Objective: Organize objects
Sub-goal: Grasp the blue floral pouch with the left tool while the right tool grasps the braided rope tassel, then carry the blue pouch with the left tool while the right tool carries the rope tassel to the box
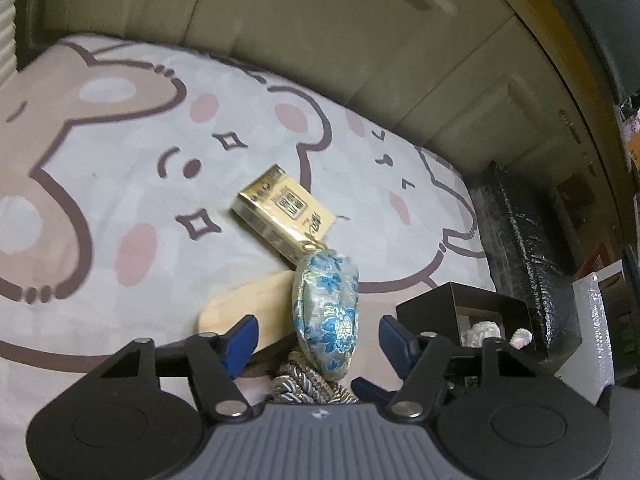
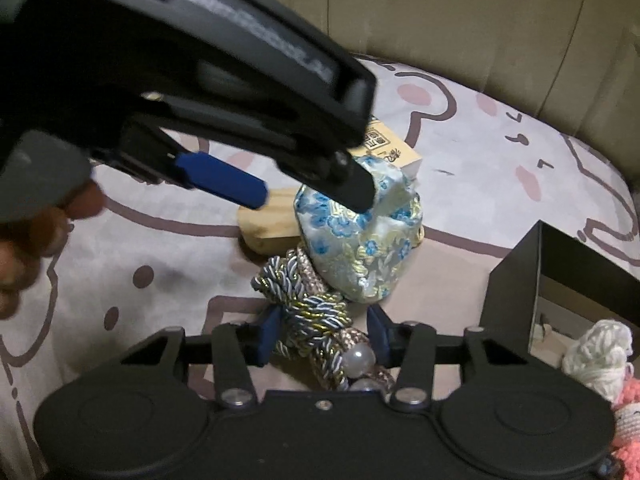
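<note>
A cartoon-printed bedsheet [image 1: 120, 152] carries everything, running back to a beige padded headboard [image 1: 280, 32]. Near the sheet's right edge stands a black open-sided box [image 2: 516, 280], with a white crocheted toy [image 2: 600, 356] just beside it. Toward the middle of the sheet lies a gold packet [image 1: 286, 210], and touching its near end is a pale wooden block [image 1: 248, 308].

The blue-flowered brocade pouch [image 1: 326, 312] stands between the wide-spread fingers of the left gripper [image 1: 318, 334], touching neither blue pad (in the right wrist view one finger [image 2: 224, 178] reaches past the block and the other crosses the pouch's top). Its braided cord [image 2: 308, 312], strung with pale beads [image 2: 362, 356], trails toward the right gripper [image 2: 322, 334], whose fingers sit close on either side of the knot; whether they actually pinch it cannot be told.
</note>
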Available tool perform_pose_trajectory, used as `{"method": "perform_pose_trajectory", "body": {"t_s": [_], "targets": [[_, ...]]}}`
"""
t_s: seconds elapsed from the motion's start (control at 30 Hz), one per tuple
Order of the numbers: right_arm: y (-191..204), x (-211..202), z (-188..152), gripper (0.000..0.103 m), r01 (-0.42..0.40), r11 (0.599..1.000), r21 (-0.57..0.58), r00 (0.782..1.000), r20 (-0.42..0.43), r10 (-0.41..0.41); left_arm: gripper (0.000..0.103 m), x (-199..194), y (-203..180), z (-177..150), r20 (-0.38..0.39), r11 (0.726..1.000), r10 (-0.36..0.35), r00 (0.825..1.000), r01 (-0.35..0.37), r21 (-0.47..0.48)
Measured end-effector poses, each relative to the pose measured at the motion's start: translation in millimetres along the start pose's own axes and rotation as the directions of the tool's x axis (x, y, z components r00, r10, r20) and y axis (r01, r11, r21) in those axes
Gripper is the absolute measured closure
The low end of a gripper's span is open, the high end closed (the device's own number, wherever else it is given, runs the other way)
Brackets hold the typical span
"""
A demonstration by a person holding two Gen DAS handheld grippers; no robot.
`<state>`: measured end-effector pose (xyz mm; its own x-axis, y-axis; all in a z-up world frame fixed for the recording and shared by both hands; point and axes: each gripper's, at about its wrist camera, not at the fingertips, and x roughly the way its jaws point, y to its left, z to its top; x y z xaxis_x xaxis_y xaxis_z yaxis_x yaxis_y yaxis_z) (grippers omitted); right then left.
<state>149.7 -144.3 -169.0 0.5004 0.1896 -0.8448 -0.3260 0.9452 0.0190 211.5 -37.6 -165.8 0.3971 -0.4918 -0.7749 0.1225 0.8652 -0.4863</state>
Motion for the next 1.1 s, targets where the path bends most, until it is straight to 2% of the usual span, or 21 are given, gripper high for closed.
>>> {"method": "perform_pose_trajectory", "body": {"t_s": [0.23, 0.27, 0.33, 0.43, 0.73, 1.1], "targets": [[-5.8, -4.0, -6.0, 0.060, -0.064, 0.998, -0.006, 0.998, -0.017, 0.064, 0.055, 24.4, -4.5, -0.6, -0.041, 1.000, 0.022, 0.999, -0.022, -0.005], [-7.1, -4.6, -6.8, 0.065, -0.073, 0.997, -0.004, 0.997, -0.018, 0.073, 0.057, 26.5, -6.1, -1.2, -0.045, 1.000, 0.029, 0.999, -0.029, 0.001], [-8.8, -5.3, -7.8, 0.066, -0.082, 0.997, 0.002, 0.996, -0.026, 0.082, 0.074, 29.8, -10.1, -2.1, -0.052, 0.999, 0.041, 0.998, -0.040, 0.015], [-10.5, -7.2, -10.0, 0.066, -0.084, 0.996, 0.001, 0.996, -0.030, 0.084, 0.079, 29.1, -9.9, -2.1, -0.050, 0.999, 0.038, 0.998, -0.038, 0.000], [-16.5, -17.3, -12.8, 0.067, -0.110, 0.994, 0.024, 0.992, -0.058, 0.111, 0.083, 4.0, -17.8, 2.3, 0.019, 1.000, 0.017, 1.000, -0.017, 0.000], [-13.1, -45.6, -7.4, 0.067, -0.072, 0.992, 0.099, 0.997, 0.013, 0.071, 0.083, -52.7, -23.8, 2.4, 0.153, 0.994, 0.084, 0.985, -0.094, 0.054]]}}
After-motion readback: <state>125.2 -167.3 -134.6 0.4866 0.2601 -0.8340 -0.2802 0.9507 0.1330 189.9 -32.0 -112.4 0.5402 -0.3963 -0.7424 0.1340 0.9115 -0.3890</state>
